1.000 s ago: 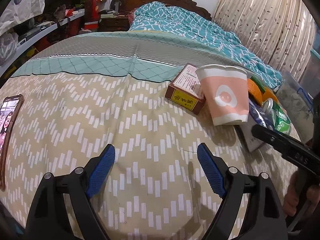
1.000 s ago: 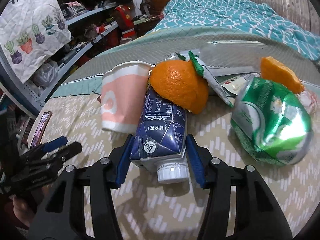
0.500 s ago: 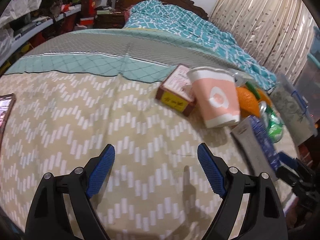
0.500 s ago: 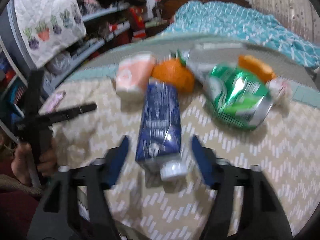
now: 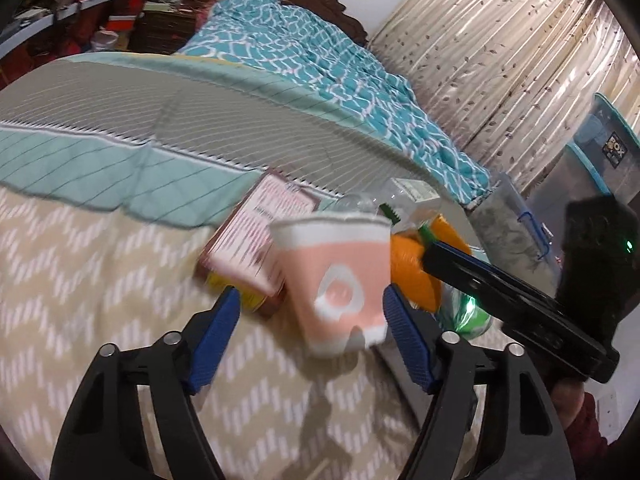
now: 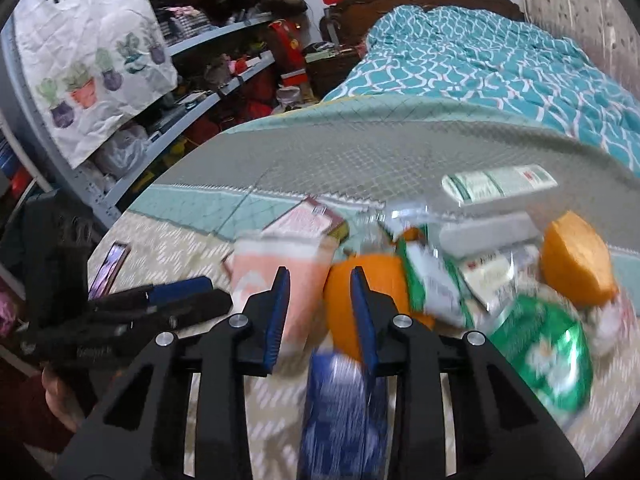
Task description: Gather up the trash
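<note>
A pile of trash lies on the bed. A pink and white paper cup (image 5: pixel 340 276) stands upside down between the open fingers of my left gripper (image 5: pixel 312 320), which is not closed on it. A brown box (image 5: pixel 256 248) lies to its left. In the right wrist view the cup (image 6: pixel 276 276), an orange peel (image 6: pixel 368 292), a crushed green can (image 6: pixel 548 356) and a blue carton (image 6: pixel 344 408) show. My right gripper (image 6: pixel 320 312) is narrowed but grips nothing; the blue carton lies below it.
A phone (image 6: pixel 108 268) lies on the bed at the left. A clear plastic bottle (image 6: pixel 496 184), another orange peel (image 6: pixel 576 260) and wrappers (image 6: pixel 432 280) sit behind the can. Shelves (image 6: pixel 208 92) stand left, curtains (image 5: pixel 500 60) and plastic bins (image 5: pixel 600 152) right.
My left gripper has moved forward and right until its fingers straddle the cup. My right gripper has let the blue carton go, narrowed its jaws and lifted over it.
</note>
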`<state>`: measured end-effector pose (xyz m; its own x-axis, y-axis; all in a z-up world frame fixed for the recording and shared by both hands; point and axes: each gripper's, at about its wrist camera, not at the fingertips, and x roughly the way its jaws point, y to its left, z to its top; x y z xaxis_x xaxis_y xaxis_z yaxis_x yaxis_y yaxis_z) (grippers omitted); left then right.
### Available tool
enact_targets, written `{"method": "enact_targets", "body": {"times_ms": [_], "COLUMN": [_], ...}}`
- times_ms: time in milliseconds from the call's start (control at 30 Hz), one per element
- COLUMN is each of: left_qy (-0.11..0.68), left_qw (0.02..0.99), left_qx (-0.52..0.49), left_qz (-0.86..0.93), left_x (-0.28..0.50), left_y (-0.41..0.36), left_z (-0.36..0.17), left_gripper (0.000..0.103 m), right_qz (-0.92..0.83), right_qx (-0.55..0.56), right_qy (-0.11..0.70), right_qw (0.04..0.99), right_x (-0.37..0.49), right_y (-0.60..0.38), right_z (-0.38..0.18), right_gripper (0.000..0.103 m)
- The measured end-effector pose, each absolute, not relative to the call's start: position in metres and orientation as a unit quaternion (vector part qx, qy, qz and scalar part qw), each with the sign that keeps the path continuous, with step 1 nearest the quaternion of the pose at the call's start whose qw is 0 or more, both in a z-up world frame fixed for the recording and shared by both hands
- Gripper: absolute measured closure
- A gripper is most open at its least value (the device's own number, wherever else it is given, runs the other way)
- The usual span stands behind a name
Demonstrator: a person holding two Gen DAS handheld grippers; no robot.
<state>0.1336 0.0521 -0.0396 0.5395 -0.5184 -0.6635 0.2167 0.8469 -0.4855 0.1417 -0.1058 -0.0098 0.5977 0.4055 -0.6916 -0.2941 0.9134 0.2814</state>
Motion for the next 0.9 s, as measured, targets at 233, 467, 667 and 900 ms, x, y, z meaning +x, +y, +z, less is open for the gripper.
{"method": "enact_targets", "body": {"times_ms": [233,467,667,900], "left_qy": [0.444,0.445,0.424,0.429], "left_qw": [0.838,0.826,0.833,0.823], "left_qx": [-0.195,-0.229,-0.238,-0.239], "left_qz": [-0.25,-0.26,-0.262,-0.286], "left_x": [0.16,0.152,0.119,0.073], "left_y": [0.038,0.043,0.063,0.082], "left_z": [-0.048,-0.06,-0.055,-0.053], "left_gripper": [0.043,0.074,0.083,0.084], "right_qz": [0.204,0.254,0.27,0.187], "right_qx": [0.056,0.1,0.128,0.158], "right_qy": [0.422,0.425,0.381,0.316], "right_qw": [0.881,0.863,0.875,0.917], "right_x": [0.159,0.142,0.091,0.042], "right_y": [-0.095,-0.108,-0.126,-0.177], "right_z": [-0.024,-0.031,-0.019,-0.005], "right_gripper": [0.072,0.071,0.069,0.035]}}
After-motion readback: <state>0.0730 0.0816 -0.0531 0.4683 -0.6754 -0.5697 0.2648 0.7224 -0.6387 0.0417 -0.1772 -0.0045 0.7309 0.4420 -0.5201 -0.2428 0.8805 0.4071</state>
